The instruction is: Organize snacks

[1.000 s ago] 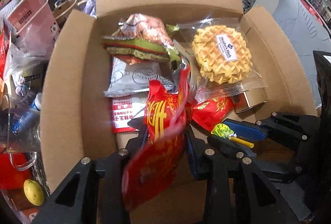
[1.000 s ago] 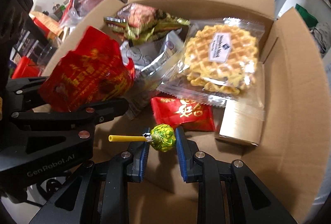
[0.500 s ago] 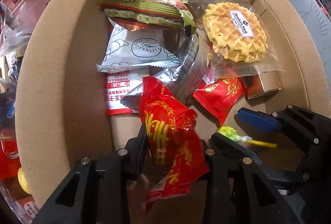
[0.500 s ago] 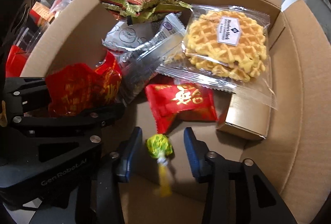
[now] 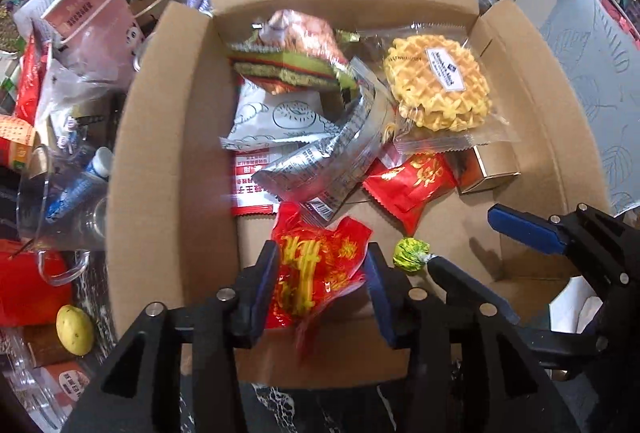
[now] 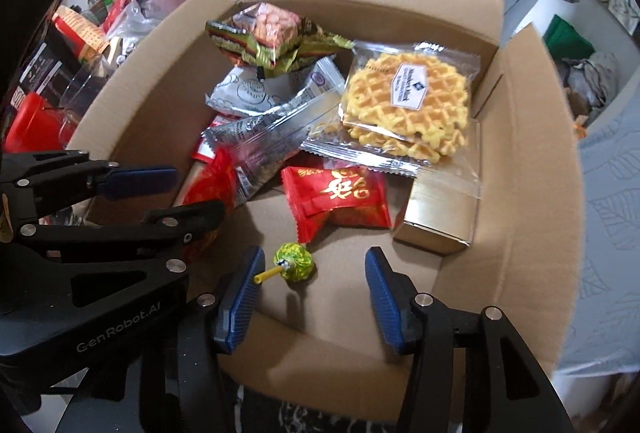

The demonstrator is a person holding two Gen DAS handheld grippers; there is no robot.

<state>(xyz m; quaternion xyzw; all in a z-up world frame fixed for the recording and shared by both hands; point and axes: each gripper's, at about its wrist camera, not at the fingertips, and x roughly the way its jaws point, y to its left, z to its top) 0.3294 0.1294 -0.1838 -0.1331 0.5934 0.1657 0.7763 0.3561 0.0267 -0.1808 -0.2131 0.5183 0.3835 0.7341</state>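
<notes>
An open cardboard box [image 5: 160, 153] [image 6: 520, 193] holds several wrapped snacks. My left gripper [image 5: 320, 253] [image 6: 180, 193] hangs over its near left part. Its jaws are opening, and a crumpled red snack packet [image 5: 316, 273] [image 6: 212, 185] sits loose between the pads. My right gripper [image 6: 314, 257] [image 5: 472, 245] is beside it on the right, jaws also opening. A green-wrapped lollipop [image 6: 294, 265] [image 5: 410, 256] with a yellow stick lies on the box floor between the right fingers, near the left one.
Further back in the box lie a wrapped waffle [image 6: 404, 105], a small red packet [image 6: 340, 201], a gold carton [image 6: 440, 217], a silver wrapper [image 5: 320, 165] and a green-brown packet [image 5: 292, 49]. Left of the box stand a pink paper bag [image 5: 88, 29] and a clear jug [image 5: 60, 201].
Both pairs of jaws have spread. The lollipop left the right pads and now rests on the box floor. The red packet has dropped lower between the left pads. Both grippers lifted slightly.
</notes>
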